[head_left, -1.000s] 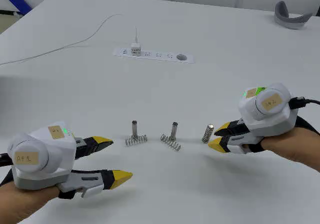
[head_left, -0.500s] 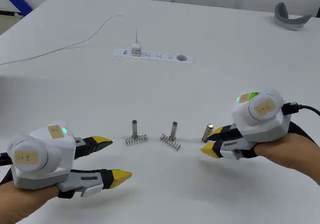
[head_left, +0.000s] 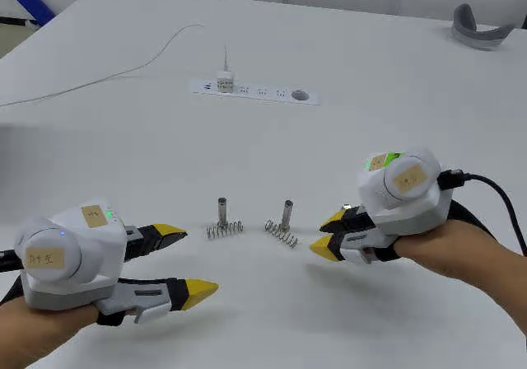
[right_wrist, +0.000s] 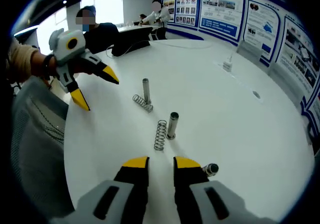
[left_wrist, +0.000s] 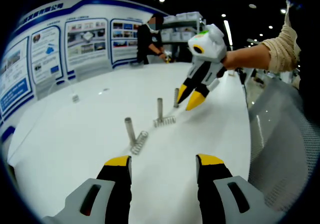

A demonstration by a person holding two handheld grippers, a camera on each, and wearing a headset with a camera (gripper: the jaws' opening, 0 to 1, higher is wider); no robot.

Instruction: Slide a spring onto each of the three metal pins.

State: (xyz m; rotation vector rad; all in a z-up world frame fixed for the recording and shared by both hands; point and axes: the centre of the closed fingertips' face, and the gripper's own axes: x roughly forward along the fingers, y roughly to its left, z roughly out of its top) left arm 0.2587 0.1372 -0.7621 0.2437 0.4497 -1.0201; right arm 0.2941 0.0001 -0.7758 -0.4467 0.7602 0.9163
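Two bare metal pins (head_left: 221, 211) (head_left: 286, 214) stand upright mid-table. A loose spring (head_left: 224, 230) lies at the foot of the left pin, and another spring (head_left: 282, 234) lies by the middle pin. In the right gripper view a third pin (right_wrist: 210, 169) with coils around it stands just right of my right jaw. My right gripper (head_left: 327, 234) is narrowly open and holds nothing, its tips a little right of the middle pin. At the near left, well short of the pins, my left gripper (head_left: 188, 260) is wide open with nothing in it.
A white power strip (head_left: 251, 90) with a plug and a white cable (head_left: 123, 72) lies further back. A grey curved object (head_left: 482, 27) sits at the far right corner. People (right_wrist: 95, 31) are at a table behind in the gripper views.
My right gripper has moved left and toward me, from beside the rightmost pin to in front of it, hiding it in the head view. The left gripper has stayed put.
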